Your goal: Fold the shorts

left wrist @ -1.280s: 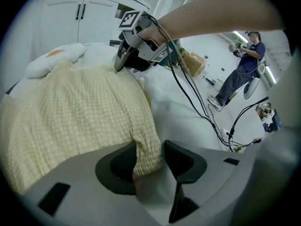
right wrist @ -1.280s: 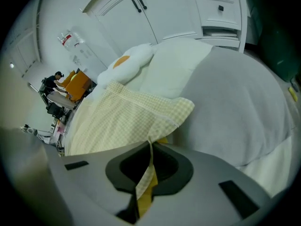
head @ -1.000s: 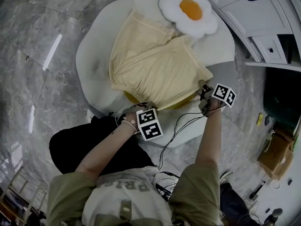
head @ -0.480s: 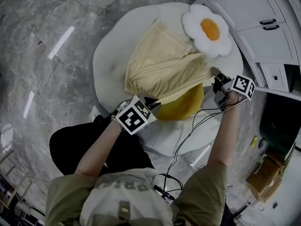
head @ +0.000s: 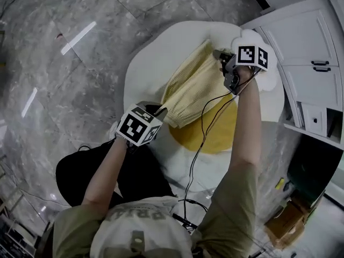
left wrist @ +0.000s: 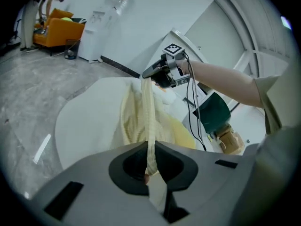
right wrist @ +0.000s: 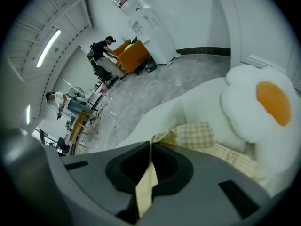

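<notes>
Pinching one shorts (head: pixel 192 90) edge taut, left gripper (head: pixel 159 110) and right gripper (head: pixel 218 54) are holding a first fold, seemingly not yet laid flat.

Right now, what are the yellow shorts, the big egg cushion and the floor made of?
The shorts look like thin woven cloth, matte: tiny checks, soft folds. The egg cushion seems plush fabric: puffy, rounded, no shine. The floor looks like polished stone, perhaps marble: grey veins, shiny light streaks.
</notes>
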Tool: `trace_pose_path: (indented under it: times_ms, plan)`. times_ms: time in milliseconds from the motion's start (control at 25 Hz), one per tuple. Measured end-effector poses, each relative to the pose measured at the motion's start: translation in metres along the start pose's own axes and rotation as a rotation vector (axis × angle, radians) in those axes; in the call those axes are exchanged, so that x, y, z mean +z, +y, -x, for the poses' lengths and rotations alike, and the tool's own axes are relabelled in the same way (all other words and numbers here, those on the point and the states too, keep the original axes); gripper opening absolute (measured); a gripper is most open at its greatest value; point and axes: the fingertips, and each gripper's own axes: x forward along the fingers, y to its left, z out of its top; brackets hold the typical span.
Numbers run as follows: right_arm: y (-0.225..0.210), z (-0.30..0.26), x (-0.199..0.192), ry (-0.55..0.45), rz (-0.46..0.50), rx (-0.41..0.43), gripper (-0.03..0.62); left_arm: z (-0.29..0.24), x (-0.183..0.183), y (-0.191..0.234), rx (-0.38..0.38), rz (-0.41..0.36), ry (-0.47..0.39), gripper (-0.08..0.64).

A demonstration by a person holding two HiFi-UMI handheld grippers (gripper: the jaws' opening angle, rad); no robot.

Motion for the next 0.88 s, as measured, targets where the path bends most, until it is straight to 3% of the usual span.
trace_pose_path:
  times_ms: [200,240,320,360,440,560,720,880]
  plan:
    - [-0.003,-0.067,-0.018,0.093,-0.007,-0.078,0.026,-0.004,-0.025,0.041,0.086,0.019,0.062,0.035]
    - [-0.008,-0.073,-0.021,0.092,-0.020,-0.093,0.041,-0.007,-0.032,0.048,0.104,0.009,0.088,0.037]
    - [-0.013,-0.075,-0.024,0.060,-0.061,-0.091,0.145,-0.011,-0.045,0.057,0.135,-0.018,0.144,0.056]
    - [-0.014,-0.072,-0.023,0.034,-0.084,-0.080,0.226,-0.013,-0.052,0.060,0.137,-0.033,0.170,0.111]
    - [-0.017,-0.055,-0.017,-0.026,-0.108,-0.061,0.261,-0.017,-0.062,0.059,0.100,-0.064,0.200,0.290]
    - [-0.016,-0.013,-0.008,-0.122,-0.083,-0.030,0.276,-0.009,-0.053,0.053,0.051,-0.119,0.145,0.335]
    - [-0.007,0.055,-0.028,-0.178,0.092,0.003,0.282,0.019,-0.024,0.050,0.098,-0.335,0.141,0.344]
    - [0.010,0.090,-0.115,0.000,0.365,0.025,0.291,0.029,-0.005,0.035,0.071,-0.645,0.308,0.352]
